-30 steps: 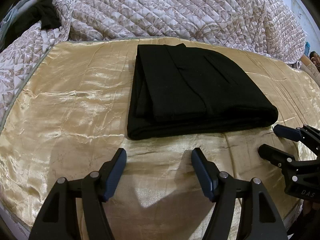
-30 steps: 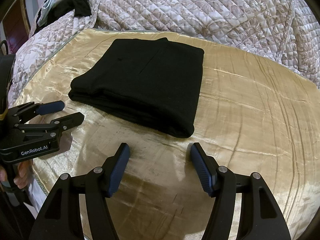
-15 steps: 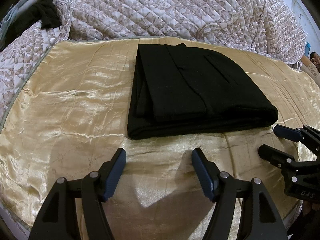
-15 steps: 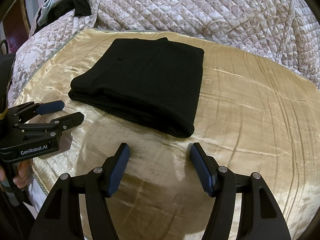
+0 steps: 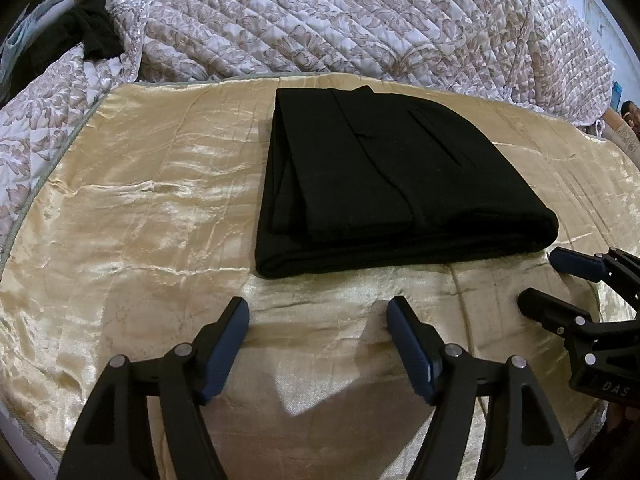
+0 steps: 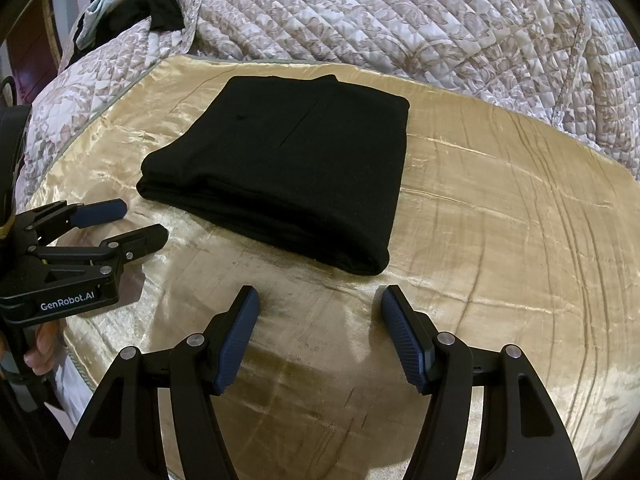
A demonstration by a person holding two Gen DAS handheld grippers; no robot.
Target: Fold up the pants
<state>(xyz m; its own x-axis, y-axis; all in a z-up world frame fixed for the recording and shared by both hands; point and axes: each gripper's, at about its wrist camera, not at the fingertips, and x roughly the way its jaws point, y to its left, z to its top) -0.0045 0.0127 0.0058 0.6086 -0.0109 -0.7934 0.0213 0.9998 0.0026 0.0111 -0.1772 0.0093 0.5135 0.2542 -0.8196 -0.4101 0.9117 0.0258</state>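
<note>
black claws [image 5: 318, 316], blue pads [image 6: 236, 344]

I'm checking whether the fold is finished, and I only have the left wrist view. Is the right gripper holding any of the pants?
Observer: No. The right gripper is open over the gold sheet, short of the folded black pants, with nothing between its pads.
Operator: How does the stack's right side look?
Observer: In the right wrist view that edge runs straight and closed from the far corner to the near one.
Operator: Anything around my left gripper that I can't see?
Observer: The left gripper has just been opening its jaws, with nothing between them. A person's fingers wrap its handle below the body.
</note>
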